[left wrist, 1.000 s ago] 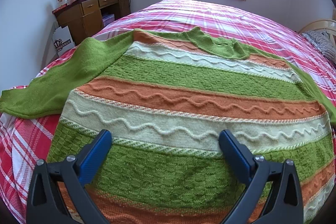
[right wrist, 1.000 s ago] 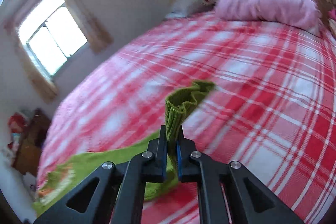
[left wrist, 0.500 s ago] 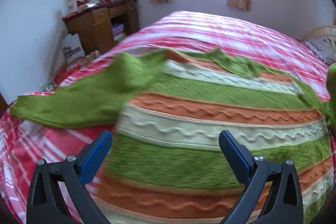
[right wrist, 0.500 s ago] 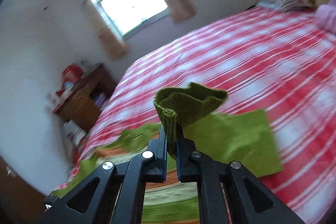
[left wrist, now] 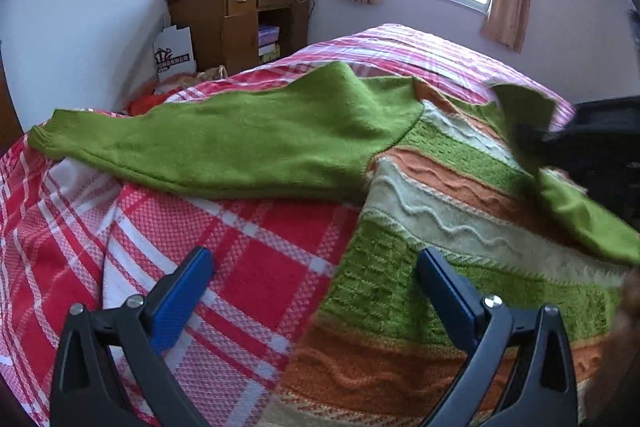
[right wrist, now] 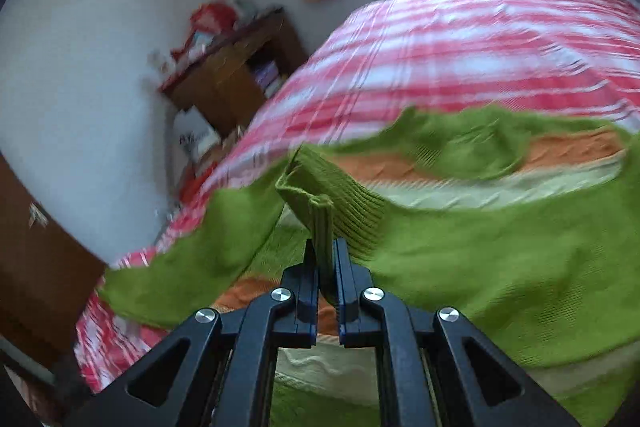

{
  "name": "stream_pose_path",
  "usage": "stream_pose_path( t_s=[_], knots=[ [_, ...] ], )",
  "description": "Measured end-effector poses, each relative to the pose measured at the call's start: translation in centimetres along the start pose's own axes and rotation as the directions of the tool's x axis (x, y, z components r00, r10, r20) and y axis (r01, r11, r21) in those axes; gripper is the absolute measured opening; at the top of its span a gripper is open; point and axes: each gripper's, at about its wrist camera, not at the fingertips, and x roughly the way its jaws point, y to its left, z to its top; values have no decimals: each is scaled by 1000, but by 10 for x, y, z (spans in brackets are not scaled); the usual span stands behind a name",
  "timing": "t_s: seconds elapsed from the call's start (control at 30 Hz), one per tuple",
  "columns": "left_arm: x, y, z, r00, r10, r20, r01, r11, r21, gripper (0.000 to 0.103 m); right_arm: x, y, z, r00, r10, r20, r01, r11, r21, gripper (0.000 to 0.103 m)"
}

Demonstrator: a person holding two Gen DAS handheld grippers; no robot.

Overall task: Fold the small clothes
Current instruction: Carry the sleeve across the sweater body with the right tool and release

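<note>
Soft, limp knit sweater (left wrist: 420,227) on bed (left wrist: 240,247): right gripper (right wrist: 327,259) pinched its ribbed cuff (right wrist: 320,211); left gripper (left wrist: 316,291) hung open.

The left gripper (left wrist: 316,277) hovers low above the sweater (left wrist: 420,267), its blue-padded jaws spread wide and holding nothing. The right gripper (right wrist: 326,259) is clamped tight on the sweater's ribbed green cuff (right wrist: 320,215), raised above the sweater body.
</note>
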Motion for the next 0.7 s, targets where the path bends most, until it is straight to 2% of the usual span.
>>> stream_pose_path(
  t_s=[0.13,0.2,0.23,0.3,0.4,0.43,0.5,0.53,0.57,0.63,0.7],
  knots=[
    [-3,4,-3,1000,-17,11,17,1000,-5,103,32,6,-11,997,44,-62,-47,997,-55,11],
    [-3,5,-4,1000,-19,17,19,1000,-5,103,34,5,-17,990,97,-98,-103,994,-49,33],
    [-6,9,-5,1000,-17,20,17,1000,-3,103,30,3,-17,985,136,-102,-141,989,-36,60],
    [-6,8,-5,1000,-16,22,16,1000,-2,103,24,4,-14,963,244,-110,-245,970,12,82],
    [-7,9,-6,1000,-18,23,18,1000,-3,103,7,11,-11,938,331,-105,-332,943,14,82],
    [-7,10,-6,1000,-18,23,18,1000,-4,103,-2,9,-11,937,338,-85,-339,941,4,81],
    [-5,10,-5,1000,-12,25,12,1000,-1,103,-17,5,-10,965,261,-38,-262,965,-25,60],
    [-6,10,-6,1000,-11,26,11,1000,0,103,-20,3,-9,982,186,-24,-187,981,-54,41],
    [-6,10,-6,1000,-10,26,10,1000,0,103,-19,1,-8,992,122,-25,-123,989,-76,33],
    [-6,11,-6,1000,-12,26,12,1000,0,103,-10,-12,-11,999,14,-45,-18,997,-72,28],
    [-7,9,-7,1000,-12,27,12,1000,0,103,8,-25,-14,996,5,-84,-6,1000,-12,28]
  ],
)
